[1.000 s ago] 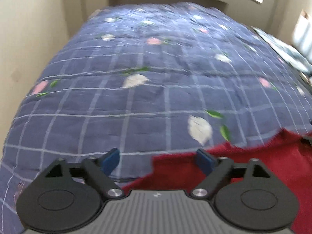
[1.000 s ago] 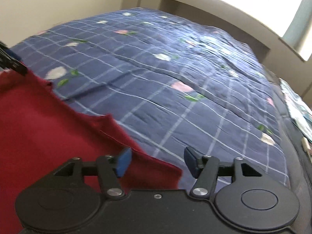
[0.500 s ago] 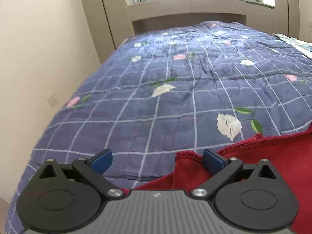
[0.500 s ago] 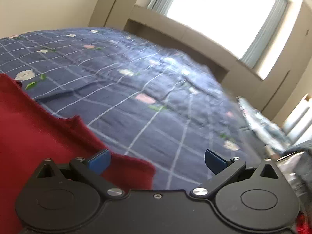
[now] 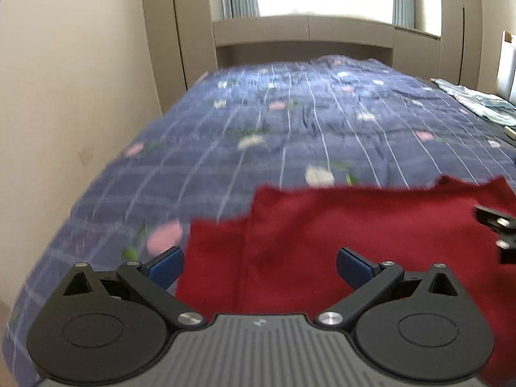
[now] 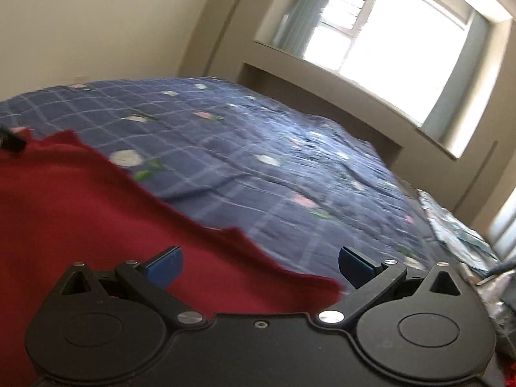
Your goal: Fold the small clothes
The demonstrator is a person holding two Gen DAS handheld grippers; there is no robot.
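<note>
The red garment [image 5: 354, 235] lies spread on the blue floral quilt [image 5: 290, 129] from 4 to 6 o'clock of the left view, one flap seemingly folded already, while left gripper [image 5: 259, 266] and right gripper [image 6: 259, 266] both gape wide, empty, with further folds likely remaining.

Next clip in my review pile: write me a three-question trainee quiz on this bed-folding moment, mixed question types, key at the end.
1. True or false: the left gripper is clamped on the red garment.
2. What does the red garment lie on? A) a wooden table B) a blue checked bedspread C) a bare floor
3. Fill in: in the right wrist view, the right gripper has its jaws ____.

Key
1. False: its jaws stand wide, pads off the cloth.
2. B
3. open
</note>
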